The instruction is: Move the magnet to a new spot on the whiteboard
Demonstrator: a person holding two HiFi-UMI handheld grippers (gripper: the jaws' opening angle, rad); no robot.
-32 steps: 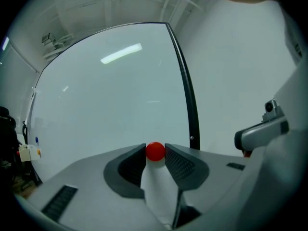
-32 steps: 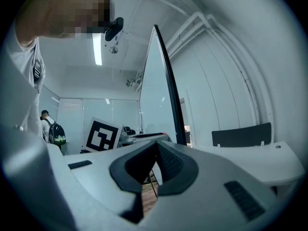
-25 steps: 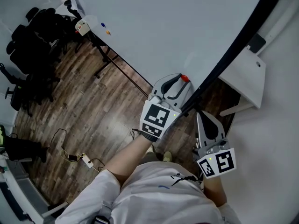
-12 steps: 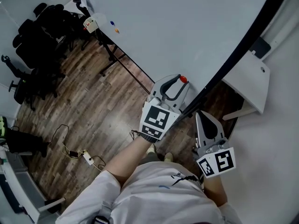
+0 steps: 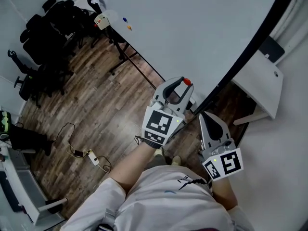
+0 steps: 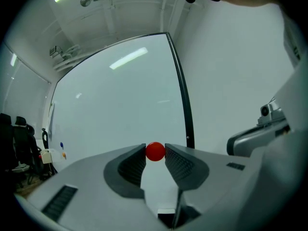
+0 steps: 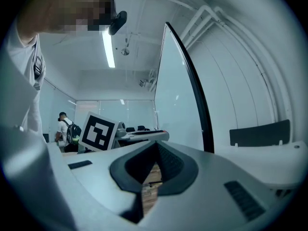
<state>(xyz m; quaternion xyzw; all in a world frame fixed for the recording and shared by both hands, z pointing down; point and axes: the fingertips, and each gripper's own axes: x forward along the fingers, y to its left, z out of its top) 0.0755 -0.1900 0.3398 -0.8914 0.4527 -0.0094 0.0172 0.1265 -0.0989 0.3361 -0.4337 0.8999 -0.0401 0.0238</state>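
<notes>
Left gripper (image 5: 183, 85): my jaws are pinching the magnet (image 6: 155, 151), a small red ball seated between the two ribbed pads at the very tips. The hold looks centred, with a pad on either side of it.

Right gripper (image 7: 156, 146): jaws pressed together at the tips with nothing between them. It hangs beside and behind the left one, by the black frame (image 5: 250, 42), and takes no part.

Whiteboard (image 6: 120, 109): it stands directly ahead of my left jaws. The magnet sits just in front of its face, near the framed edge. I cannot tell whether the magnet is touching the surface or slightly clear of it.

Assessment: the pick-up is done. What is left is the carry to a different bare spot, seating the magnet there and opening the jaws.
</notes>
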